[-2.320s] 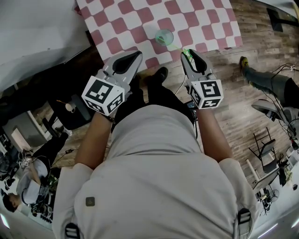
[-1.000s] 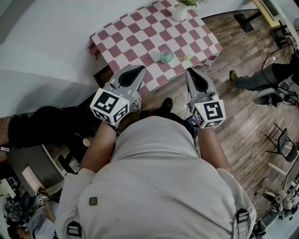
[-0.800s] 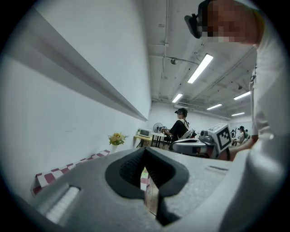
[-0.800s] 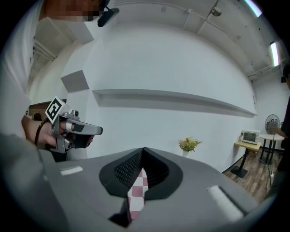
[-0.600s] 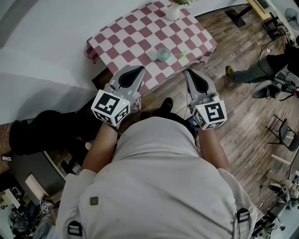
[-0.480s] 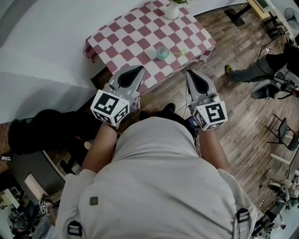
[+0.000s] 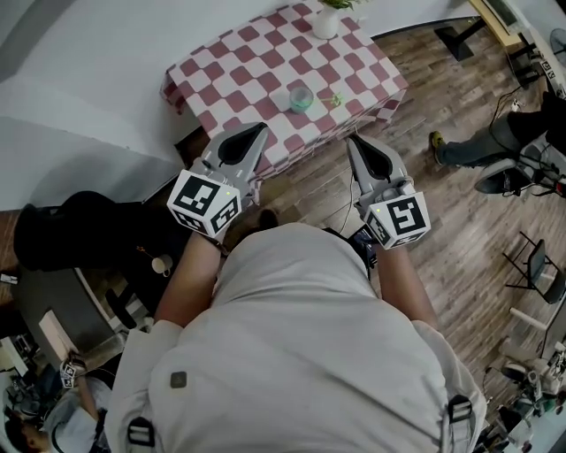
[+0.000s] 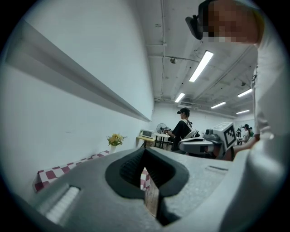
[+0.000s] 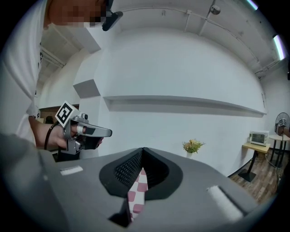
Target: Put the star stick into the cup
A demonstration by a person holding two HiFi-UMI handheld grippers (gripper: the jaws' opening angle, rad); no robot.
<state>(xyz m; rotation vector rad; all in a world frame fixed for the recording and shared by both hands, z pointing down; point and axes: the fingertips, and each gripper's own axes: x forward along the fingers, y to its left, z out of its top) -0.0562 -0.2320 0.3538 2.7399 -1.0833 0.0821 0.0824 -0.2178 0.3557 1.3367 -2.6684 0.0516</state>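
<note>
A pale green cup stands on the red-and-white checked table, far ahead in the head view. The thin green star stick shows just to the cup's right; it is too small to tell whether it touches the cup. My left gripper is shut and empty, held in the air short of the table's near edge. My right gripper is likewise shut with nothing in it, over the wooden floor. In both gripper views the jaws meet, left gripper and right gripper, with only checked cloth behind.
A white vase with flowers stands at the table's far edge. A white wall runs along the left. Another person's legs and a chair are at the right, and a black bag lies at the left.
Both grippers have drawn back from the table. The right gripper, earlier at the stick by the cup, is now well short of it. The table looks smaller and farther off.
</note>
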